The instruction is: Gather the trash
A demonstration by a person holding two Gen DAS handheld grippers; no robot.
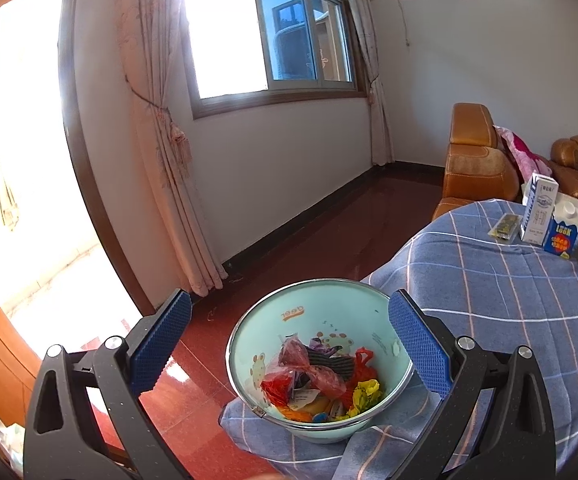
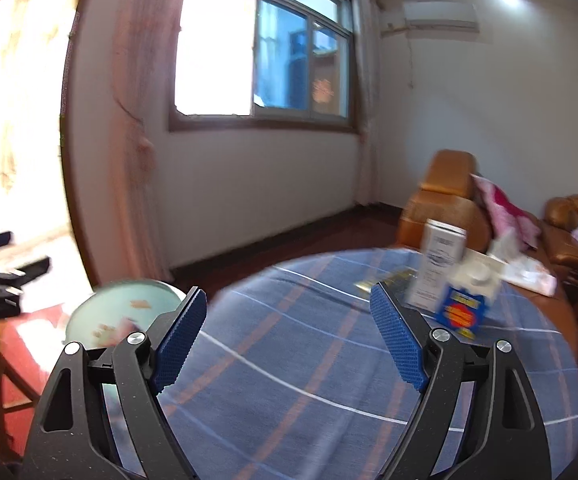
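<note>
A pale green enamel bowl sits at the near edge of the table with the blue checked cloth. It holds crumpled wrappers, red, yellow and dark. My left gripper is open, its blue pads either side of the bowl, the left one clear of the rim. A white carton, a blue carton and a flat dark packet stand at the far side. My right gripper is open and empty above the cloth, with the blue carton just right of its right finger.
An orange leather sofa with pink cushions stands behind the table. A white bag lies on the sofa seat. Glossy red floor runs left to the wall, the curtains and a bright doorway. The bowl shows blurred at the table's left edge.
</note>
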